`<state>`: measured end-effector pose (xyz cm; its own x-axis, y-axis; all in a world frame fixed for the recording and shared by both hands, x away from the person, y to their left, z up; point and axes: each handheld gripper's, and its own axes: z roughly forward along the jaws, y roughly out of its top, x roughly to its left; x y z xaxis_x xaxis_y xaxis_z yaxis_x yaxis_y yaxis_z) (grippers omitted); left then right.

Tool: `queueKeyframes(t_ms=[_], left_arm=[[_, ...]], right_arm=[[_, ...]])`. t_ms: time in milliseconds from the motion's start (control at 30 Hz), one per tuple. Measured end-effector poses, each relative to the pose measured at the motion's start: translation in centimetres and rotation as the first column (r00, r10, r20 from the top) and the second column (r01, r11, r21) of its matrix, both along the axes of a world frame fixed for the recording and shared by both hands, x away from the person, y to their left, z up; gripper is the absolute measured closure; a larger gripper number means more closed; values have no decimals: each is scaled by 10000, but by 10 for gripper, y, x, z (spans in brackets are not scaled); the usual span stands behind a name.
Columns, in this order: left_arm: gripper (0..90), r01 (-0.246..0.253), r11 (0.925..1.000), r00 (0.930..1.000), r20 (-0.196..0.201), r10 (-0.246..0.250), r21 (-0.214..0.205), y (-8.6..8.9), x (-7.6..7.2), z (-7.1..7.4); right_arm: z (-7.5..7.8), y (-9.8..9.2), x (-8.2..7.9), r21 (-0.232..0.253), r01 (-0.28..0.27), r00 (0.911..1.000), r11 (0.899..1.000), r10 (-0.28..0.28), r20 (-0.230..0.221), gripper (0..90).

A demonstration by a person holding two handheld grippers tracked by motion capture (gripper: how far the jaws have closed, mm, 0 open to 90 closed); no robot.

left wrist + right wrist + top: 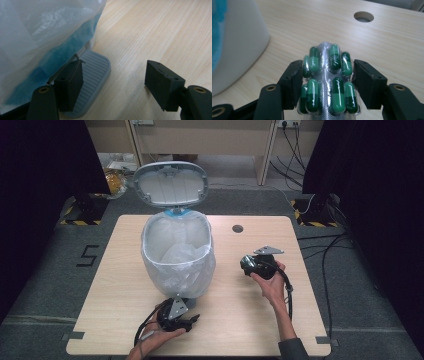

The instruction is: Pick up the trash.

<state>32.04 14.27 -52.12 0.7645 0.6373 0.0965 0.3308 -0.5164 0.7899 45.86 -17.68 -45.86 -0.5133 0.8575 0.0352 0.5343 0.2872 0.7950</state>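
The right gripper pinches a blister pack of green capsules, its 2 black jaws pressed on the pack's long edges; 8 capsules show in 2 columns under clear bubbles on silver foil that bows between the jaws. In the high view this gripper sits in the person's right hand above the table's right half, at 3 o'clock from the bin.

The left gripper has its jaws spread wide with nothing between them. Its one jaw rests on the ribbed grey foot pedal of the pedal bin, the other hangs over bare wood. In the high view it lies at 6 o'clock from the bin, close to the near table edge.

The surface is a pale wood-grain table with rounded corners and a round cable hole at 12 o'clock from the right gripper. Dark grey carpet lies around it, marked with a black 5 at 9 o'clock from the table. Black curtains hang at both sides, with yellow-and-black striped tape at their feet. Cables trail over the floor at 3 o'clock, and a wall socket sits at 1 o'clock.

The bin stands left of the table's centre with its grey lid raised, and is lined with a clear plastic bag over a blue layer.
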Motion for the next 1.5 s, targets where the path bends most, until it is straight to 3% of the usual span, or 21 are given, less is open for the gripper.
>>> queueKeyframes(t_ms=[200,267,667,733,900,1000,1200,1500], left_arm=[[304,-6,10000,10000,67,6,-37,0,0,0],[304,17,10000,10000,36,-17,-30,0,0,0],[304,20,10000,10000,81,-20,43,0,0,0],[304,18,10000,10000,92,-19,92,0,0,0],[304,-43,10000,9999,111,43,-4,-1,0,0],[303,-38,9994,9995,320,27,337,-3,-2,0],[303,-15,9996,9997,255,7,285,-3,-2,0],[303,-15,9997,9997,249,9,258,-3,-2,0]], right_arm=[[30,1,-9,55,-340,9983,9994,337,479,420],[48,2,-14,242,-528,9958,9983,508,761,421],[103,13,-27,367,-1210,9854,9920,1156,1253,418],[117,14,-30,332,-1248,9810,9916,1183,1539,417],[136,18,-34,383,-1482,9738,9882,1390,1798,416],[149,24,-36,448,-1720,9682,9841,1605,1920,413],[172,37,-41,294,-2052,9551,9783,1936,2241,411],[194,58,-42,180,-2454,9394,9693,2331,2515,411]])
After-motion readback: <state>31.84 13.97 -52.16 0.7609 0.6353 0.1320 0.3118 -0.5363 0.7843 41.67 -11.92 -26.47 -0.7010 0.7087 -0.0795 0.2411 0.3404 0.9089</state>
